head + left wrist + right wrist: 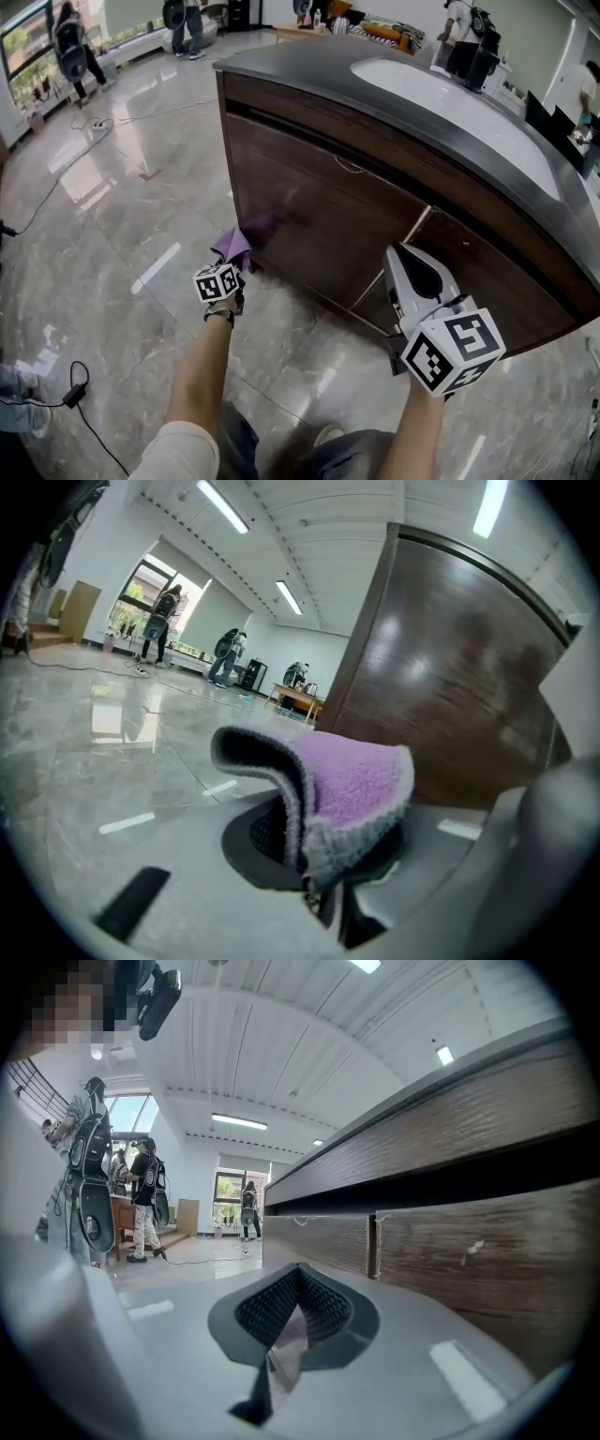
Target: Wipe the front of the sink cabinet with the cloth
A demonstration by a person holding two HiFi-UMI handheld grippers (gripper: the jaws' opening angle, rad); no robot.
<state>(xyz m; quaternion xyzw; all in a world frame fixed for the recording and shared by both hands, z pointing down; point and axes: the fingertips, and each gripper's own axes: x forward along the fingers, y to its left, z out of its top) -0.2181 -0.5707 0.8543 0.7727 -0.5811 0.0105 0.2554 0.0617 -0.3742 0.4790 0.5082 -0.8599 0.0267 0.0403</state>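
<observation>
Right gripper (401, 255) hangs clenched on nothing beside the sink cabinet (319, 202), while the left gripper (236, 272) pinches the purple cloth (234, 244) at the cabinet's lower left corner. Soft, light and floppy, the cloth probably handles best gripped by one edge.

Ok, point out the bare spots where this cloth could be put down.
The countertop is bare at its left corner, between its edge and the basin. The floor left of the cabinet is open up to the power strip. Crowded: the counter's far end, where dark objects stand.
</observation>
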